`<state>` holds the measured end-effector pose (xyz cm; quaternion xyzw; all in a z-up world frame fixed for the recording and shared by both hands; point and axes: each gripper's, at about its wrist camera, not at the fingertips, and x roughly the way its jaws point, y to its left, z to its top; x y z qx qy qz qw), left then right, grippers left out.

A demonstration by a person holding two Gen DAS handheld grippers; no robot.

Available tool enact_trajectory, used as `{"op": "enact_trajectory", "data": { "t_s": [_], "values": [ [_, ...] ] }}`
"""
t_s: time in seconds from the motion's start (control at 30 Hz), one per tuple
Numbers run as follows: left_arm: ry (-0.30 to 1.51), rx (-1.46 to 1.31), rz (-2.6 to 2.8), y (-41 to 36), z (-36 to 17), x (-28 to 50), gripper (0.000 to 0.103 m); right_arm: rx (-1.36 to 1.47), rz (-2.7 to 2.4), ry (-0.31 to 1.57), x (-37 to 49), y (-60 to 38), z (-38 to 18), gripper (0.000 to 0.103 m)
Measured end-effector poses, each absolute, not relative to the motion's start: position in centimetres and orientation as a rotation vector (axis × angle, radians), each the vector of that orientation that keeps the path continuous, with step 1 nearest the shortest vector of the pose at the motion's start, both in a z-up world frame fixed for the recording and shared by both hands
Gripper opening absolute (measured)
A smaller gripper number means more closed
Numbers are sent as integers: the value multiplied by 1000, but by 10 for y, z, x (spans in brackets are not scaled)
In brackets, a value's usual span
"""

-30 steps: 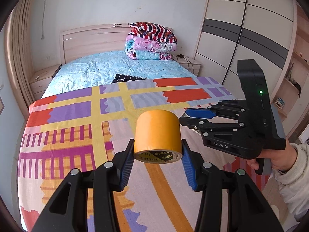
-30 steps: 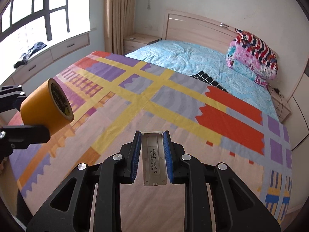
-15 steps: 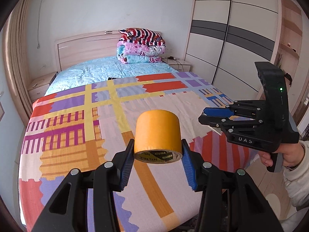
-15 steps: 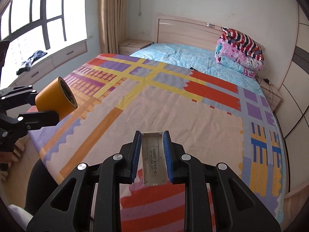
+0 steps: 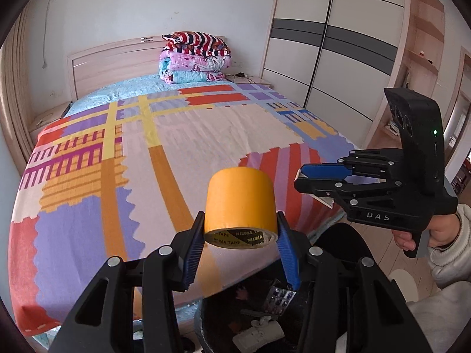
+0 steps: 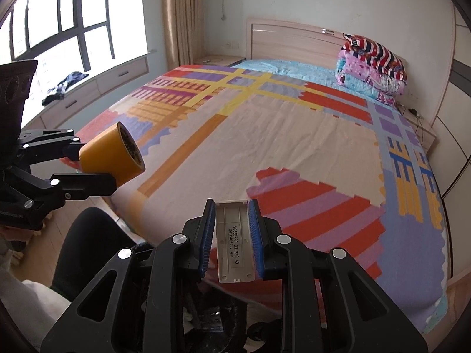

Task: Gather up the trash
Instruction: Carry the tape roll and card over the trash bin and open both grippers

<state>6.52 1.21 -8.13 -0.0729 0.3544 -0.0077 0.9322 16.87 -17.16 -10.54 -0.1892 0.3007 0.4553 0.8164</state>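
Note:
My left gripper point(image 5: 240, 247) is shut on a yellow tape roll point(image 5: 240, 203), held upright in the air past the foot of the bed; it also shows in the right wrist view point(image 6: 110, 154). My right gripper point(image 6: 231, 232) is shut on a flat grey plastic cover point(image 6: 235, 242) with printed numbers. The right gripper also shows in the left wrist view point(image 5: 321, 181), to the right of the roll. Below both grippers is a dark bin point(image 5: 253, 323) holding a blister pack point(image 5: 279, 297) and white scraps.
The bed point(image 5: 188, 135) with its patchwork cover fills the view ahead. Folded quilts point(image 5: 195, 58) lie at the headboard. A wardrobe point(image 5: 329, 53) stands on the right, a window bench point(image 6: 97, 85) on the left. Wooden floor lies beneath.
Both grippers have drawn back from over the bed to past its foot edge, each keeping its hold. The dark bin has come into view underneath.

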Motion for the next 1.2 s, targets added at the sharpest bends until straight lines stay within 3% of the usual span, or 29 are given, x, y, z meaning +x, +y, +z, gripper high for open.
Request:
{"op": "enact_trajectory", "data": {
  "t_s": [0.6, 1.2],
  "values": [
    [911, -201, -83, -28, -158, 33, 45, -372, 1064, 832, 118, -187, -178, 24],
    [1161, -209, -69, -37, -252, 54, 45, -375, 993, 1058, 132, -180, -256, 24]
  ]
}}
